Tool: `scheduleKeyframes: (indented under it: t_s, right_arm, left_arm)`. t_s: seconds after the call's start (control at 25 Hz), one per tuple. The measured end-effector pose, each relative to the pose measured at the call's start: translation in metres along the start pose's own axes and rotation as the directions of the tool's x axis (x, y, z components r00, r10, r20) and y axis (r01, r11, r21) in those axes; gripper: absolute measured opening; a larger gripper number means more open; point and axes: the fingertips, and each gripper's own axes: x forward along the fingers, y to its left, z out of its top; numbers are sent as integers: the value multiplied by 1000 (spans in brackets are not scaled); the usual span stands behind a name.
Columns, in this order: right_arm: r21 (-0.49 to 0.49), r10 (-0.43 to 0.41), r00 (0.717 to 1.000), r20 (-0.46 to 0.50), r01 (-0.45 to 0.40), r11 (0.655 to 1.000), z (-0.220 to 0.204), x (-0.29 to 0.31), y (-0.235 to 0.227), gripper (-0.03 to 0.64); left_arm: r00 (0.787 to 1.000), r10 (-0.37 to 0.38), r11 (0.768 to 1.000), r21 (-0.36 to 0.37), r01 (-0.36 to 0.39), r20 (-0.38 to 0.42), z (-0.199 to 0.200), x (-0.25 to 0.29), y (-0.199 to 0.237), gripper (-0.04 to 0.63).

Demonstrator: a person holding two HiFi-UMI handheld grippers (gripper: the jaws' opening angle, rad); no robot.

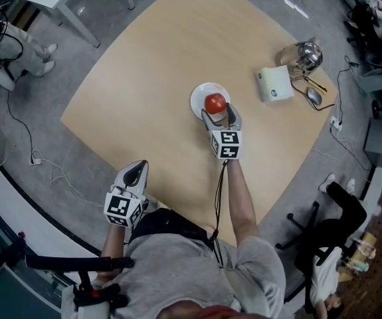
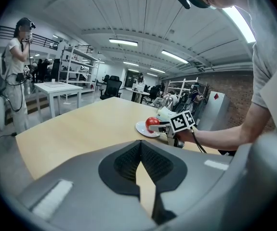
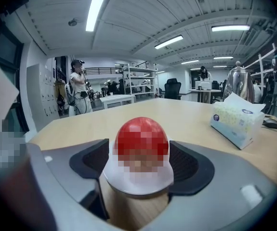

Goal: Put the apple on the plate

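Observation:
A red apple (image 1: pixel 215 103) rests on a small white plate (image 1: pixel 200 93) near the middle of the wooden table. My right gripper (image 1: pixel 220 113) reaches over the plate's near edge. Its jaws stand open on either side of the apple (image 3: pixel 142 137), with a thin gap showing at the left pad (image 3: pixel 96 165). The apple's base sits on the plate (image 3: pixel 138 183). My left gripper (image 1: pixel 136 173) hangs off the table's near edge beside the person's body, shut and empty. The left gripper view shows the apple (image 2: pixel 151 122) and plate (image 2: pixel 143 129) far off.
A white tissue box (image 1: pixel 274 84) lies right of the plate, with a metal kettle (image 1: pixel 305 55), a pen and a computer mouse (image 1: pixel 314 96) beyond it. Office chairs stand past the table's right edge. A person (image 3: pixel 79 92) stands by a far white desk.

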Motion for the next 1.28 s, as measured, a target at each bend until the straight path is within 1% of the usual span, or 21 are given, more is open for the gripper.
scheduleKeyframes:
  t_s: [0.44,0.88,1.28]
  right_arm:
    - [3,-6,1000,16,6,1000,5,-4,2,391]
    - [-12,-24,998,53,25,1000,16,-23,2,391]
    - [-20,-38,997,64,39,999,10,-38,4,391]
  left_arm:
    - [1000,-7,1000,16,6,25,6,0,-1,20]
    - [998,-20,999,29,18,60,7,-3,-3,20]
    - [995,-43,998,45,40,86,2,0,-2,20]
